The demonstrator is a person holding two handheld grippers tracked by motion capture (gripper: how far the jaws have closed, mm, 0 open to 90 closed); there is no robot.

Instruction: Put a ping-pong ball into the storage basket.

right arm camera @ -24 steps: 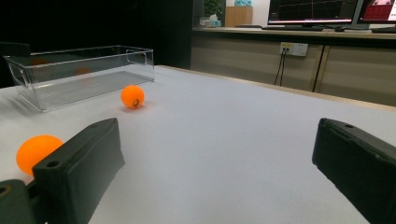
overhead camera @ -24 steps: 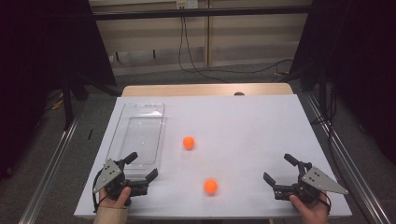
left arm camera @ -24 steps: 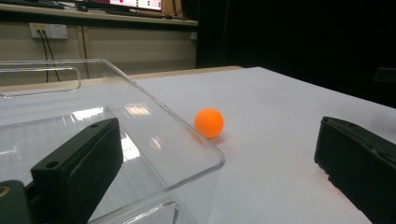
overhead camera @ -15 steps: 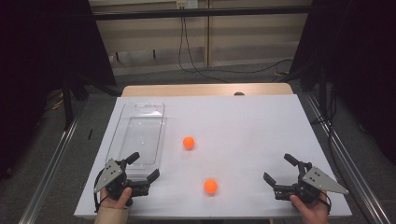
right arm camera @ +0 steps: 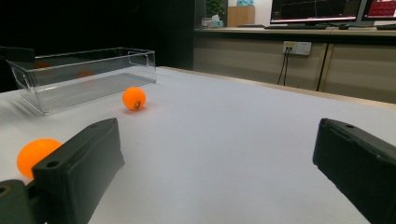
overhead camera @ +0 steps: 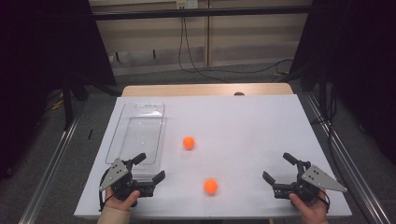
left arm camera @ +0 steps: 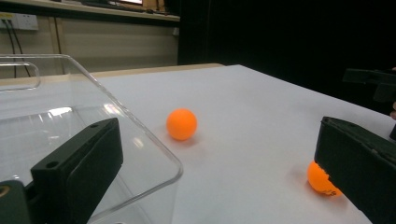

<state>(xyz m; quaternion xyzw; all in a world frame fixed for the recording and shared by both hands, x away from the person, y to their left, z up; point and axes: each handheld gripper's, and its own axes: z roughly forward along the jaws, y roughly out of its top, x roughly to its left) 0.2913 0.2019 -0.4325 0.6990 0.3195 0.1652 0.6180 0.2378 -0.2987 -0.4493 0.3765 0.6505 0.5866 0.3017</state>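
Observation:
Two orange balls lie on the white table top (overhead camera: 243,126): one near the middle (overhead camera: 188,143), one closer to the front edge (overhead camera: 210,186). A clear plastic tray (overhead camera: 137,133) stands empty at the left. My left gripper (overhead camera: 150,166) rests at the tray's near end, open, nothing between its jaws. In the left gripper view the tray's corner (left arm camera: 140,126) is by the left jaw, the far ball (left arm camera: 181,124) lies ahead and the near ball (left arm camera: 320,179) peeks from behind the right jaw. My right gripper (overhead camera: 276,166) sits at the front right, open and empty. Its own view has both balls (right arm camera: 134,98) (right arm camera: 32,154) and the tray (right arm camera: 79,77).
The white top lies on a wooden table whose far edge (overhead camera: 205,89) shows beyond it. Metal rails (overhead camera: 51,163) run along both sides. Cables (overhead camera: 196,65) lie on the floor behind. Monitors (right arm camera: 327,11) stand on a counter in the right gripper view.

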